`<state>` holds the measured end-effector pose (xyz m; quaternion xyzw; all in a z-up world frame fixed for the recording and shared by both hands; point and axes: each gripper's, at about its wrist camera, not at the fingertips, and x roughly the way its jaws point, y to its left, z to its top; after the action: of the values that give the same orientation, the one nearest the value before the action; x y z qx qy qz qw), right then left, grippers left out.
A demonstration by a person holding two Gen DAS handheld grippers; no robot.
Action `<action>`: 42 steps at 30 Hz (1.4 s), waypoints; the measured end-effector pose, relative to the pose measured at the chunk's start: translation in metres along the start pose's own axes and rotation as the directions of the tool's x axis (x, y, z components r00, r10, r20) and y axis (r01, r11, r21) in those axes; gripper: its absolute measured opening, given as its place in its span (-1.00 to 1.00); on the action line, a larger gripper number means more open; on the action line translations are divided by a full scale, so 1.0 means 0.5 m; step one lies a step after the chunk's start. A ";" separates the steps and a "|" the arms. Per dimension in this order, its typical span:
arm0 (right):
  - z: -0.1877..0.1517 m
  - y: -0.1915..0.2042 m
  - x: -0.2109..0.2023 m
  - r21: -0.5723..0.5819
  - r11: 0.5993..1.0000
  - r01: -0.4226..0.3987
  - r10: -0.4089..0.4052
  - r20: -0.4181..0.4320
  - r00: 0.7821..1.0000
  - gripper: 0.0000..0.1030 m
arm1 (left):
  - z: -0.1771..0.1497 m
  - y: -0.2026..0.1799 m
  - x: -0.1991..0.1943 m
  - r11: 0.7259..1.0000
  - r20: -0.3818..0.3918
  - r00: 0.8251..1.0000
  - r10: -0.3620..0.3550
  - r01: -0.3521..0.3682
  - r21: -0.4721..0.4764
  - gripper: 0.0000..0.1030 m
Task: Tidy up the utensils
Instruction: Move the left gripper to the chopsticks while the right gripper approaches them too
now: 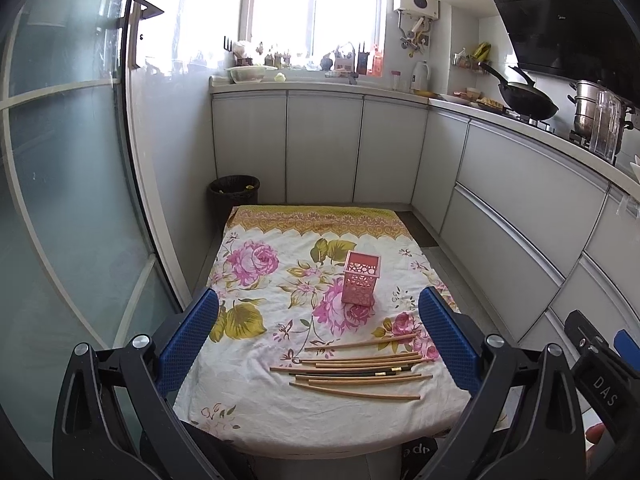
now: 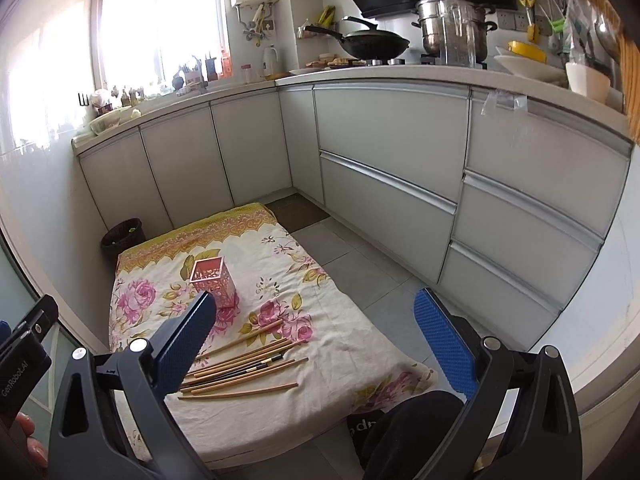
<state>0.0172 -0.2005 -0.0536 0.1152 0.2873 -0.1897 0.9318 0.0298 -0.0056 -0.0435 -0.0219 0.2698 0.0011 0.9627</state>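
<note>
While both tools hang above the near edge of the low table, the left gripper and the right gripper stand wide open and hold nothing. Below them a loose bundle of chopsticks lies on the flowered cloth. Further back, the pink holder stands upright and apart from the chopsticks.

A low counter covered with a white rose-patterned cloth carries an upright pink perforated square holder toward the far right, and loose wooden chopsticks scattered near the front edge.
</note>
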 end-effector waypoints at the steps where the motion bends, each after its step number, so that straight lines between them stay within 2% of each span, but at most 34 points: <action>1: -0.001 -0.009 0.012 0.020 1.000 -0.023 0.023 -0.018 1.000 0.87 | 0.002 0.000 0.016 1.000 -0.017 1.000 0.001 -0.001 0.006 0.86; 4: -0.009 -0.042 0.065 0.109 0.987 -0.120 0.129 -0.088 0.988 0.87 | -0.007 -0.011 0.072 0.999 -0.080 0.997 -0.002 0.005 0.039 0.86; 6: -0.019 -0.073 0.116 0.197 0.962 -0.190 0.219 -0.138 0.966 0.87 | -0.013 -0.023 0.126 0.996 -0.156 0.987 -0.035 0.047 0.070 0.86; 8: -0.034 -0.106 0.176 0.287 0.926 -0.246 0.305 -0.181 0.935 0.87 | -0.023 -0.040 0.185 0.989 -0.236 0.969 -0.066 0.095 0.111 0.86; 10: -0.056 -0.136 0.249 0.362 0.881 -0.304 0.402 -0.237 0.884 0.87 | -0.037 -0.067 0.249 0.976 -0.311 0.948 -0.071 0.131 0.176 0.86; 11: -0.069 -0.149 0.282 0.385 0.872 -0.303 0.418 -0.264 0.869 0.87 | -0.044 -0.080 0.282 0.968 -0.344 0.937 -0.065 0.144 0.208 0.86; 13: -0.093 -0.170 0.336 0.408 0.869 -0.279 0.415 -0.294 0.861 0.87 | -0.058 -0.105 0.348 0.950 -0.406 0.913 -0.044 0.164 0.265 0.86; 15: -0.111 -0.190 0.380 0.418 0.869 -0.265 0.410 -0.306 0.859 0.87 | -0.071 -0.129 0.415 0.932 -0.481 0.876 -0.034 0.202 0.301 0.86; 16: -0.119 -0.194 0.401 0.420 0.868 -0.266 0.415 -0.318 0.852 0.87 | -0.081 -0.145 0.450 0.917 -0.527 0.849 -0.030 0.233 0.323 0.86; 18: -0.131 -0.199 0.441 0.425 0.862 -0.278 0.437 -0.340 0.833 0.87 | -0.102 -0.179 0.513 0.881 -0.603 0.797 -0.041 0.314 0.355 0.86; 21: -0.144 -0.194 0.489 0.425 0.843 -0.329 0.491 -0.360 0.794 0.87 | -0.136 -0.229 0.589 0.824 -0.684 0.729 -0.044 0.413 0.388 0.86; 25: -0.161 -0.181 0.530 0.473 0.799 -0.370 0.565 -0.383 0.731 0.87 | -0.167 -0.295 0.659 0.735 -0.746 0.665 -0.028 0.520 0.436 0.86; 27: -0.161 -0.180 0.540 0.503 0.777 -0.379 0.591 -0.374 0.715 0.87 | -0.179 -0.321 0.687 0.692 -0.768 0.640 -0.016 0.561 0.453 0.86; 29: -0.166 -0.183 0.552 0.532 0.762 -0.369 0.604 -0.378 0.702 0.87 | -0.191 -0.342 0.707 0.646 -0.778 0.628 0.012 0.589 0.485 0.86; 31: -0.173 -0.186 0.564 0.561 0.745 -0.360 0.620 -0.386 0.683 0.87 | -0.199 -0.356 0.730 0.614 -0.769 0.637 0.047 0.589 0.525 0.86; 32: -0.174 -0.187 0.568 0.569 0.742 -0.355 0.623 -0.389 0.678 0.87 | -0.202 -0.361 0.741 0.608 -0.765 0.642 0.060 0.584 0.538 0.86; 34: -0.177 -0.191 0.573 0.574 0.741 -0.347 0.622 -0.392 0.678 0.87 | -0.203 -0.368 0.766 0.616 -0.772 0.632 0.066 0.583 0.530 0.85; 36: -0.179 -0.192 0.578 0.577 0.743 -0.340 0.621 -0.403 0.673 0.87 | -0.204 -0.371 0.788 0.634 -0.790 0.610 0.058 0.589 0.502 0.80; 38: -0.183 -0.193 0.582 0.582 0.741 -0.335 0.625 -0.415 0.662 0.87 | -0.211 -0.374 0.809 0.641 -0.809 0.584 0.059 0.600 0.479 0.56; 39: -0.185 -0.192 0.584 0.585 0.739 -0.335 0.628 -0.419 0.656 0.87 | -0.215 -0.376 0.819 0.641 -0.816 0.575 0.061 0.604 0.474 0.51; 41: -0.185 -0.189 0.586 0.583 0.741 -0.333 0.627 -0.424 0.653 0.87 | -0.223 -0.380 0.834 0.635 -0.819 0.569 0.077 0.605 0.481 0.31; 42: -0.185 -0.187 0.585 0.578 0.744 -0.334 0.625 -0.427 0.653 0.87 | -0.226 -0.381 0.841 0.635 -0.821 0.565 0.082 0.606 0.480 0.28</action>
<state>0.1557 -0.3391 -0.3079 0.4549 0.4703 0.0571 0.7541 0.3333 -0.2050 -0.3505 0.3167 0.6303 -0.2741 0.6537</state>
